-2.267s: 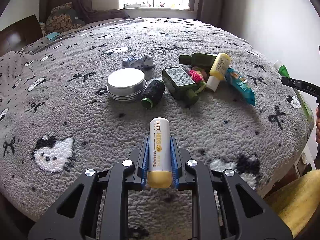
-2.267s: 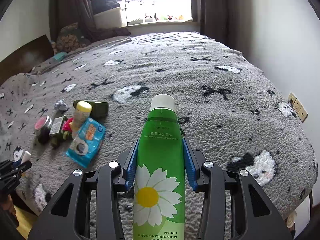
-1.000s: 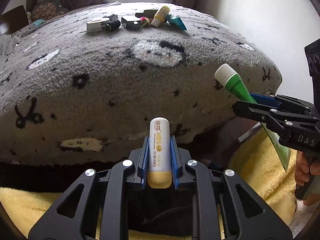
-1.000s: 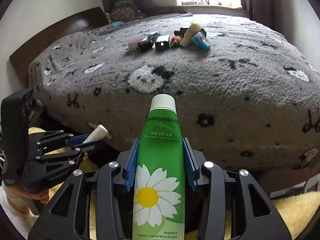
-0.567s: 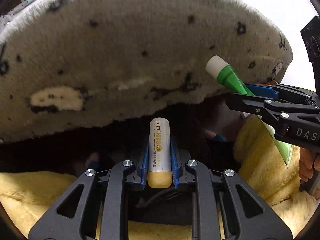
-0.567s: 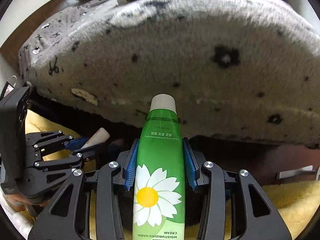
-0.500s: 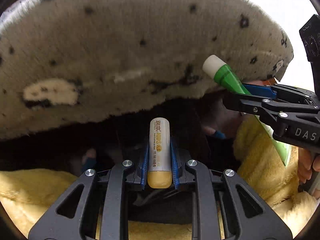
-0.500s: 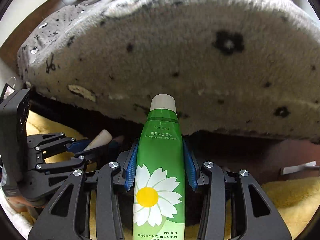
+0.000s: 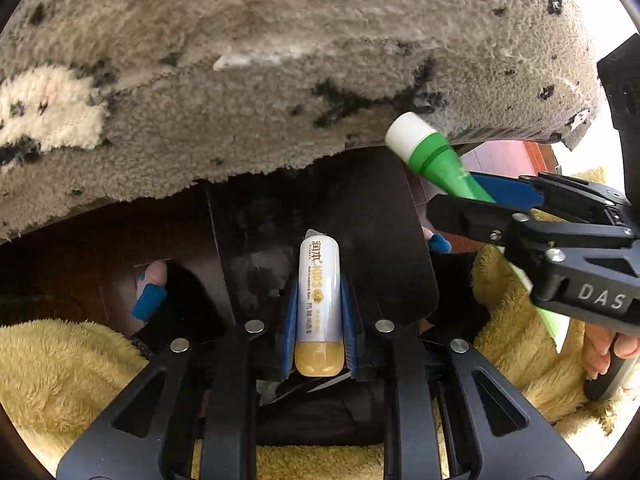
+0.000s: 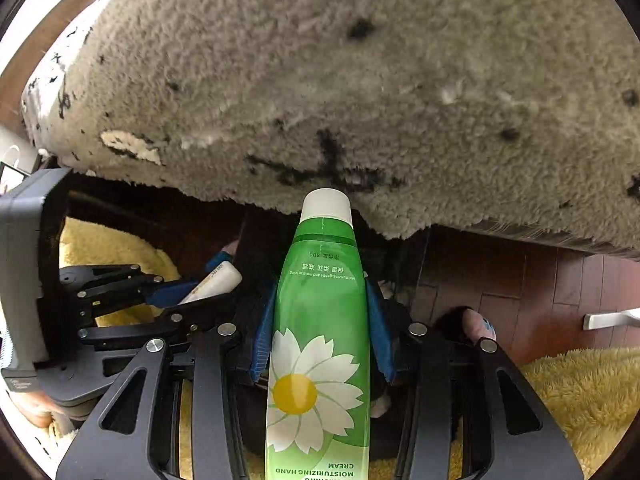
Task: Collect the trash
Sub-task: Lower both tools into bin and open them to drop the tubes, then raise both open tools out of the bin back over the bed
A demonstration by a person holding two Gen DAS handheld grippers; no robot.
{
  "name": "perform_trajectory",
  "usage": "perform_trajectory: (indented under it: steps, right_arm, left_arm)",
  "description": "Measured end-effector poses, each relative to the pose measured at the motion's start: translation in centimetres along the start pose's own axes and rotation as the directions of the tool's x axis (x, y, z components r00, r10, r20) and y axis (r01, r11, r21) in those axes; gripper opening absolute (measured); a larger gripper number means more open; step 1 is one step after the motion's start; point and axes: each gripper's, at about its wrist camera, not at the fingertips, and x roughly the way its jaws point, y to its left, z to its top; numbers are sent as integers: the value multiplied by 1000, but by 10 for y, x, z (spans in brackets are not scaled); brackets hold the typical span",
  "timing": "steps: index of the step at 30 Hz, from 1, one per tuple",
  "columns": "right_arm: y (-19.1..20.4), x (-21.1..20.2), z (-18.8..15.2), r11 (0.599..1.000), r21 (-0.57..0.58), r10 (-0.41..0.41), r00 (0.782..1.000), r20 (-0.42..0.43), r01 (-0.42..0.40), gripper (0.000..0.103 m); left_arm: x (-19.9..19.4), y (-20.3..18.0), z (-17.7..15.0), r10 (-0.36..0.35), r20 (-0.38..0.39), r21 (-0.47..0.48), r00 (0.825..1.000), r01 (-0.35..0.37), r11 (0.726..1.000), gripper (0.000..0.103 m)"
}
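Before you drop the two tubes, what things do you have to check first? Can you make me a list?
1. Left gripper grips the white tube firmly: ok, both pads press its sides.
2. Right gripper grips the green tube: ok, clamped on both sides.
3. A bin sits below both tubes: cannot tell; only a dark round shape shows beneath them.
4. The grippers are apart: ok, a gap shows between them.
5. The grey blanket edge is out of the way: ok, it hangs above the tube tips.
6. Toes are clear of the drop: cannot tell, they are close by.
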Motion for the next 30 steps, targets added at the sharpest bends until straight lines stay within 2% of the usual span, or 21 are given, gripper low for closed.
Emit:
perform_trajectory:
  steps: [8, 10, 12, 17, 23, 25, 27, 30]
  right_arm:
    - [6, 13, 8, 999, 24, -38, 999, -7, 38, 44]
    - [1, 9, 8, 999, 32, -40, 999, 4, 40, 44]
    - [1, 9, 10, 998, 42, -47, 999, 15, 46, 45]
    - [-6, 4, 12, 997, 60, -58, 998, 30, 57, 48]
    - [-12, -2, 11, 995, 68, -74, 996, 50, 71, 60]
    - [-12, -4, 11, 995, 68, -79, 995, 57, 75, 67]
    - [-16, -11, 11, 995, 72, -80, 995, 66, 75, 75]
    - [-25, -28, 12, 994, 77, -84, 992, 95, 77, 86]
  left_arm:
    - [3, -3, -3, -20, -5, 17, 1000, 20, 1000, 18]
    - [5, -3, -4, -26, -3, 14, 1000, 26, 1000, 23]
    - [4, -2, -5, -29, 1, 14, 1000, 29, 999, 37]
    - [-4, -1, 0, -12, 11, 13, 1000, 12, 1000, 48]
    - [-11, -7, 6, 10, 29, 26, 1000, -11, 1000, 58]
    - [-15, -8, 8, 23, 38, 27, 999, -24, 999, 64]
    - [-22, -9, 10, 34, 54, 29, 998, -35, 999, 74]
    - [-34, -9, 13, 42, 83, 31, 996, -45, 998, 81]
